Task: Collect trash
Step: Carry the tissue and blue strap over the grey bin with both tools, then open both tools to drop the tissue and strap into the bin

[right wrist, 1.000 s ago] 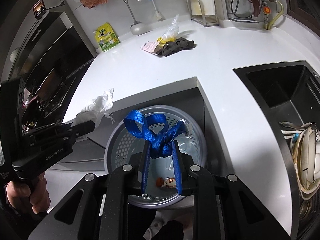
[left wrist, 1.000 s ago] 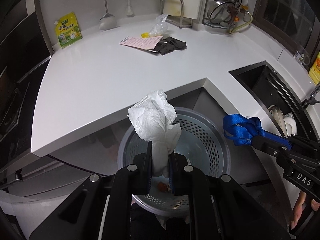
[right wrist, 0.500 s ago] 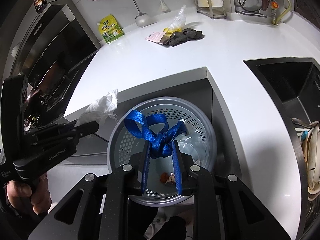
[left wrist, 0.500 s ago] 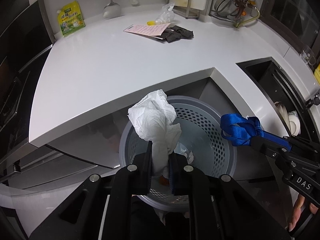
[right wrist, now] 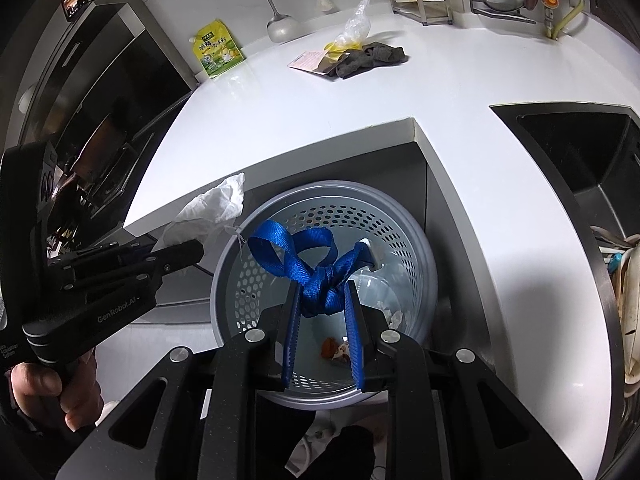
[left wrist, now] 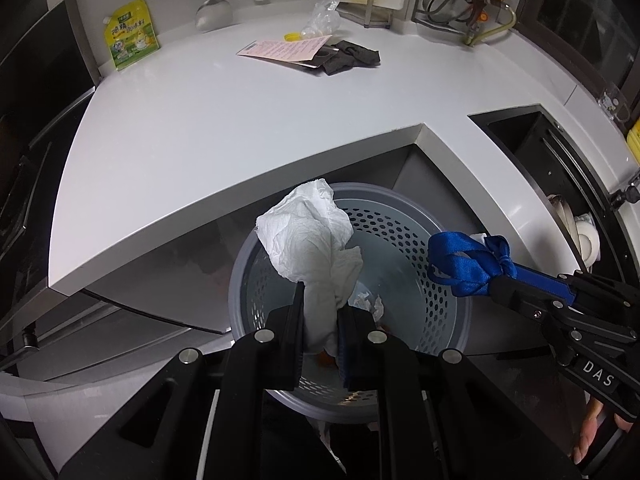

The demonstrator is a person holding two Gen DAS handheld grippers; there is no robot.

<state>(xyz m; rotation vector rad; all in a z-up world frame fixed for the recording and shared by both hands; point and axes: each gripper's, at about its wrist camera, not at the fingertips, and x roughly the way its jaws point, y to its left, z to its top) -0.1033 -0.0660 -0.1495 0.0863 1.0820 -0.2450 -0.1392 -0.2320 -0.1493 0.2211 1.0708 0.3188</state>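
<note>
Left wrist view, as both hands hang over the bin: the left gripper (left wrist: 320,320) is clenched on a crumpled white paper towel (left wrist: 310,240), the right gripper (left wrist: 496,280) on a knotted blue strap (left wrist: 464,264).
Paper towel, place: pinched at its twisted lower end, the loose bulk standing up above the near-left rim of the grey perforated trash basket (left wrist: 400,240).
Paper towel, handling: light, soft and crushable by the look of it; likely to catch on the pads, so a wide release should drop it cleanly.
Basket, make: round plastic, smooth rim, honeycomb holes in the wall; scraps of white paper and an orange bit lie at the bottom.
Counter: white countertop (left wrist: 240,120), glossy and flat, bearing a pink paper sheet (left wrist: 288,50) and a dark cloth (left wrist: 352,60) well away from the basket.

Right wrist view, jaws: nearly together, pressing the 2 sides of the strap's knot (right wrist: 320,284).
Strap, place: held over the basket's mouth (right wrist: 320,216), its loops (right wrist: 276,248) fanning up and left.
Strap, handling: woven webbing, limp yet slightly springy, not fragile; the knot is the firmest place to hold.
Left tool here: black fingers (right wrist: 176,252) with the towel (right wrist: 212,208) poking out beyond the basket's left rim, the person's hand (right wrist: 52,392) on the grip.
Judgement: both pieces seem ready to be let fall.
</note>
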